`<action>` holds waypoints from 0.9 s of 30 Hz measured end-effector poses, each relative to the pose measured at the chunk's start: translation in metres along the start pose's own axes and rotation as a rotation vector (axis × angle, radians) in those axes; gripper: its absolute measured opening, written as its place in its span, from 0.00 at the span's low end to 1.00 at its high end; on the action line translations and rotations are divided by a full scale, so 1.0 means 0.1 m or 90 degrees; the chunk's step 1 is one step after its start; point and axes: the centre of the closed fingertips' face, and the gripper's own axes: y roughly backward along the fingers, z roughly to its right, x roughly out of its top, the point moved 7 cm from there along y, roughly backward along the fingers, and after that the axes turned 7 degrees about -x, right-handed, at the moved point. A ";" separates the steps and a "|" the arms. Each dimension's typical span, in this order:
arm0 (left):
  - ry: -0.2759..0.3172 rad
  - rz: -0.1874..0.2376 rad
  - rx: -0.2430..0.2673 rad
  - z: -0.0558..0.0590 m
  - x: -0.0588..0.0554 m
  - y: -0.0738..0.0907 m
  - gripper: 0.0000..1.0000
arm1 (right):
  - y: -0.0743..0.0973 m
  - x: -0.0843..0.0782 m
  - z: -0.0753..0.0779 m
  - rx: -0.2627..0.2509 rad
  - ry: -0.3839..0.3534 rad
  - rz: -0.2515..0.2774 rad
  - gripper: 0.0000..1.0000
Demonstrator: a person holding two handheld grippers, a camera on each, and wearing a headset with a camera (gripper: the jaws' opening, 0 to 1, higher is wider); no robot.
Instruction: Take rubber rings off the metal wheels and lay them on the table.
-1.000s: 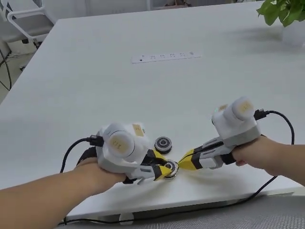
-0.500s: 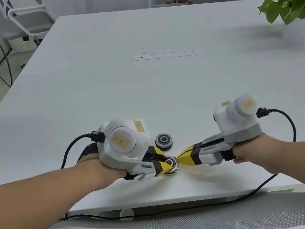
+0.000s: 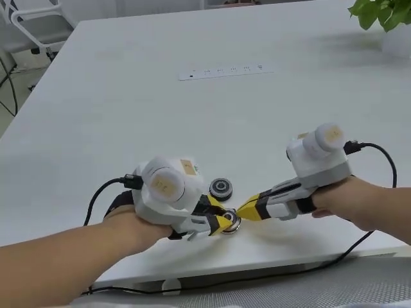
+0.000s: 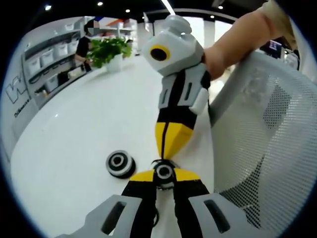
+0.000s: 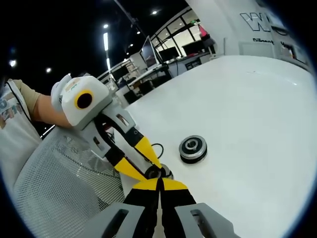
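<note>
A small metal wheel (image 3: 232, 222) with a dark rubber ring sits clamped between the yellow tips of my left gripper (image 3: 225, 221), close to the table's near edge. The left gripper view has it dead centre, wheel (image 4: 163, 172) between the left gripper's (image 4: 164, 175) jaws. My right gripper (image 3: 241, 212) comes in from the right with jaws together, its tip touching the wheel's rim; I cannot tell whether it pinches the ring. In the right gripper view, the right gripper (image 5: 159, 184) meets the held wheel (image 5: 162, 172). A second ringed wheel (image 3: 221, 187) lies flat just behind.
A white power strip (image 3: 226, 70) lies mid-table, far from the work. A potted plant (image 3: 382, 13) stands at the back right corner. Cables trail from both grippers over the near table edge (image 3: 257, 266). A mesh chair back (image 4: 257, 134) is behind the hands.
The right gripper has crept left until its shut tip touches the held wheel. The left gripper keeps its hold, nearly still.
</note>
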 end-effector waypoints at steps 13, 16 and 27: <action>-0.003 0.000 -0.004 0.00 0.01 0.00 0.12 | -0.01 0.02 -0.06 0.025 -0.001 0.002 0.00; -0.004 0.001 -0.004 0.00 0.01 0.00 0.12 | -0.03 0.13 -0.24 0.092 -0.010 0.038 0.00; -0.001 0.008 -0.008 -0.01 0.00 0.00 0.13 | -0.01 0.03 -0.03 0.028 0.037 0.009 0.00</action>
